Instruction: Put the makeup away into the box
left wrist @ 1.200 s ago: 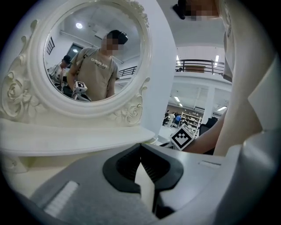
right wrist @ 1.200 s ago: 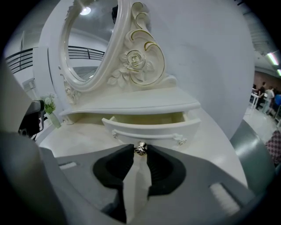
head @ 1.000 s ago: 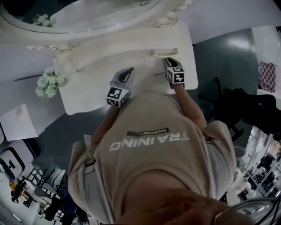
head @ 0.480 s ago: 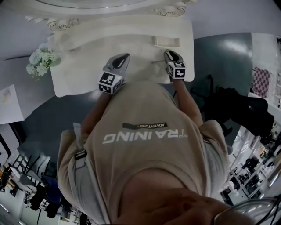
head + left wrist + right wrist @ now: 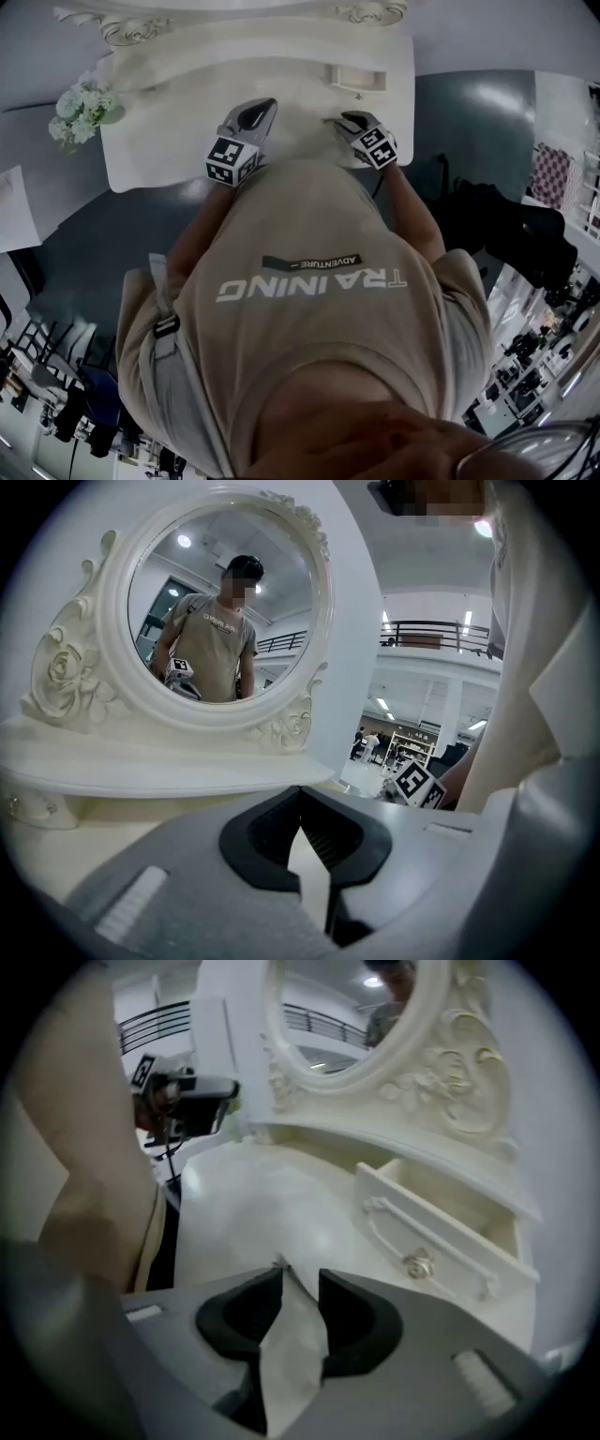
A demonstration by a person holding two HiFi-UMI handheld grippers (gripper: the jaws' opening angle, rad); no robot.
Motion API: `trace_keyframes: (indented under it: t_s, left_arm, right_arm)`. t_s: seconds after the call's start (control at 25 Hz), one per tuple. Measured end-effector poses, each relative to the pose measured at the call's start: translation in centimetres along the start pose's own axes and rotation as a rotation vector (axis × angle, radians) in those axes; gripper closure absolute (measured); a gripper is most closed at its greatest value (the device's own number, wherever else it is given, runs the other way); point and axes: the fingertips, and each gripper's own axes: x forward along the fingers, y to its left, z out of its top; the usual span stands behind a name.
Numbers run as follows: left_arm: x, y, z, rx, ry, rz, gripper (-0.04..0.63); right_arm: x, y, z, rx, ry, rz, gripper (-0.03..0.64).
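Release looks done: right tongs (image 5: 300, 1277) just opened, empty, the open drawer (image 5: 422, 1232) ahead-right; left tongs (image 5: 300, 797) together, empty. Next, seek remaining makeup.

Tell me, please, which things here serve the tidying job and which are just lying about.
Job: open drawer, left claw, right claw.
Lying about: flowers, mirror, sheet of paper.

Glossy white dressing table (image 5: 169, 122), glass mirror (image 5: 225, 602)
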Motion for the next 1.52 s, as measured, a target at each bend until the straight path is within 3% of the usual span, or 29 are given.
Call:
trace_keyframes:
  t_s: [0.12, 0.24, 0.36, 0.64, 0.92, 1.2, 1.52]
  left_arm:
    - [-0.4, 0.3, 0.1, -0.002, -0.011, 0.017, 0.589]
    - [-0.9, 0.9, 0.0, -0.014, -0.013, 0.046, 0.588]
    - [-1.6, 1.1, 0.1, -0.032, -0.019, 0.072, 0.588]
    - [-1.0, 1.3, 0.7, -0.035, -0.033, 0.076, 0.589]
    - [1.2, 0.5, 2.1, -0.006, -0.023, 0.044, 0.589]
    - [2.6, -0.3, 4.0, 0.064, -0.005, 0.008, 0.589]
    - [2.9, -2.4, 5.4, 0.117, -0.018, -0.023, 0.589]
  right_arm:
    - [1.3, 1.4, 0.3, -0.229, 0.096, 0.044, 0.492]
    - [2.2, 2.0, 0.6, -0.308, 0.135, 0.088, 0.508]
    - [2.2, 2.4, 0.5, -0.320, 0.141, 0.113, 0.583]
    - [0.2, 0.8, 0.4, -0.238, 0.087, 0.072, 0.585]
    - [-5.2, -1.1, 3.0, -0.191, -0.021, 0.012, 0.586]
    - [-8.6, -4.1, 5.4, -0.216, -0.074, -0.047, 0.585]
    - [-9.1, -7.4, 7.8, -0.329, -0.045, -0.046, 0.585]
